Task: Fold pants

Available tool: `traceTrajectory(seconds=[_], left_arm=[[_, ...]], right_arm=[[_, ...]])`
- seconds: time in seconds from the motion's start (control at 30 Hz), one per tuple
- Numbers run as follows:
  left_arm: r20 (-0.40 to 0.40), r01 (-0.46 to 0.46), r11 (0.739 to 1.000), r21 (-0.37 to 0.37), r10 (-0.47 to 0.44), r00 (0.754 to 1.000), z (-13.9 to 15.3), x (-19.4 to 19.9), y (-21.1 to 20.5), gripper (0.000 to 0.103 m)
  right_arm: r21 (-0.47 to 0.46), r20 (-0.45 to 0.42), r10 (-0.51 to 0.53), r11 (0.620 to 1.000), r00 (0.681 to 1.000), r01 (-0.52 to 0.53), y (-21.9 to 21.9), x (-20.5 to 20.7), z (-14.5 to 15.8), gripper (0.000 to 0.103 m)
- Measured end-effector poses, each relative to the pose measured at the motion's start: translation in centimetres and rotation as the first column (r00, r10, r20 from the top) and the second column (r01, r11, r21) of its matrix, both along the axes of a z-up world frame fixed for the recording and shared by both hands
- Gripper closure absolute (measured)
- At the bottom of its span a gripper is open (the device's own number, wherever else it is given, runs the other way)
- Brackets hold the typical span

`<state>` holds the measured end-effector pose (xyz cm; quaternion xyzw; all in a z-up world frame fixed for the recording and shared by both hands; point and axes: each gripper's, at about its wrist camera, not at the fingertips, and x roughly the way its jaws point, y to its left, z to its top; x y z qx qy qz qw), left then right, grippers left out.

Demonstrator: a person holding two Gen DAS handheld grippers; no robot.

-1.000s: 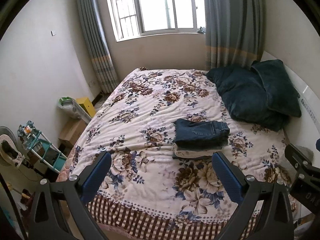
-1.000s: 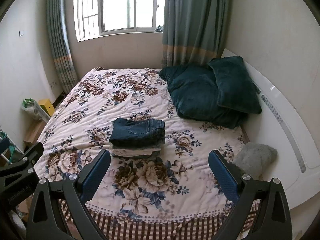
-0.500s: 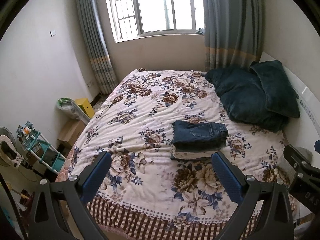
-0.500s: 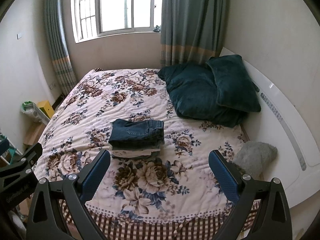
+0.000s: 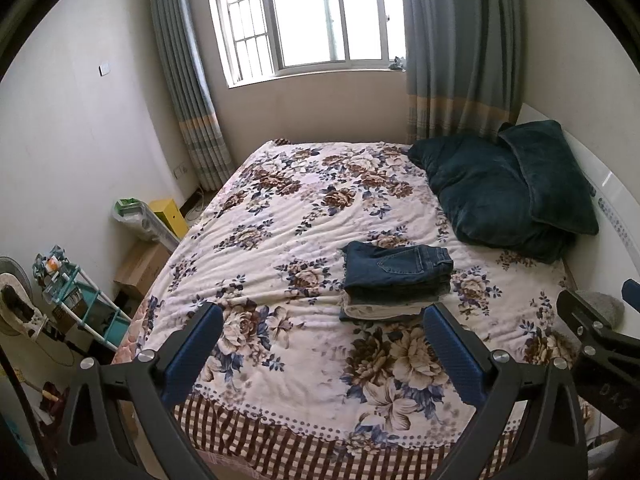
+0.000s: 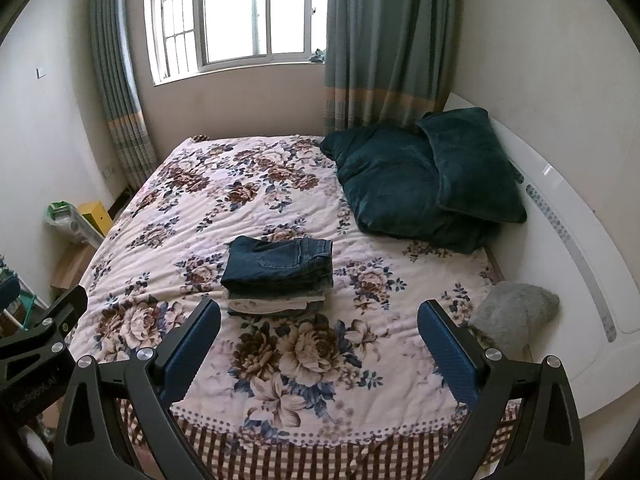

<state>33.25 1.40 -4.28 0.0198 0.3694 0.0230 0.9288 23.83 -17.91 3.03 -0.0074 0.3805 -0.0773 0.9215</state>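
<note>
Folded blue jeans (image 5: 394, 270) lie on top of a small stack of folded clothes, with a cream garment (image 5: 380, 311) beneath, in the middle of the floral bed cover (image 5: 280, 240). The stack also shows in the right wrist view (image 6: 278, 266). My left gripper (image 5: 320, 344) is open and empty, held back above the bed's foot edge. My right gripper (image 6: 318, 340) is open and empty, level beside it. Both are well short of the stack.
Two dark green pillows (image 6: 420, 184) lie at the right by the white headboard (image 6: 568, 240). A grey cushion (image 6: 516, 312) sits at the bed's right edge. A teal rack (image 5: 76, 300), boxes and a yellow box (image 5: 170, 216) stand on the floor at the left.
Both grippers have drawn back slightly from the bed, so the stack looks a little farther. The jaws stay open and the clothes have not moved.
</note>
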Motion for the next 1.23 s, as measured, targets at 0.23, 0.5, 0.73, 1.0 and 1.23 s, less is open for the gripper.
traceTrajectory(seconds=[0.23,0.5,0.73,1.0,1.23], left_arm=[[-0.001,0.003,1.000,0.001,-0.003,1.000,0.14,0.16,-0.01,0.000],[0.003,0.007,1.000,0.000,-0.007,1.000,0.14,0.05,0.02,0.000],[0.001,0.005,1.000,-0.001,-0.005,1.000,0.32,-0.04,0.13,0.000],[0.002,0.012,1.000,-0.001,-0.012,1.000,0.46,-0.15,0.17,0.000],[0.022,0.009,1.000,-0.005,-0.008,1.000,0.76,-0.68,0.07,0.000]], right_arm=[[0.003,0.002,0.002,1.000,1.000,-0.002,0.10,-0.17,-0.11,0.002],[0.004,0.002,0.003,1.000,1.000,-0.003,-0.04,-0.03,0.16,0.002],[0.002,0.002,0.005,1.000,1.000,-0.005,0.07,-0.07,0.06,0.002],[0.003,0.003,0.002,1.000,1.000,-0.002,-0.12,-0.13,0.22,0.002],[0.006,0.003,0.000,1.000,1.000,0.000,-0.12,-0.19,0.21,0.002]])
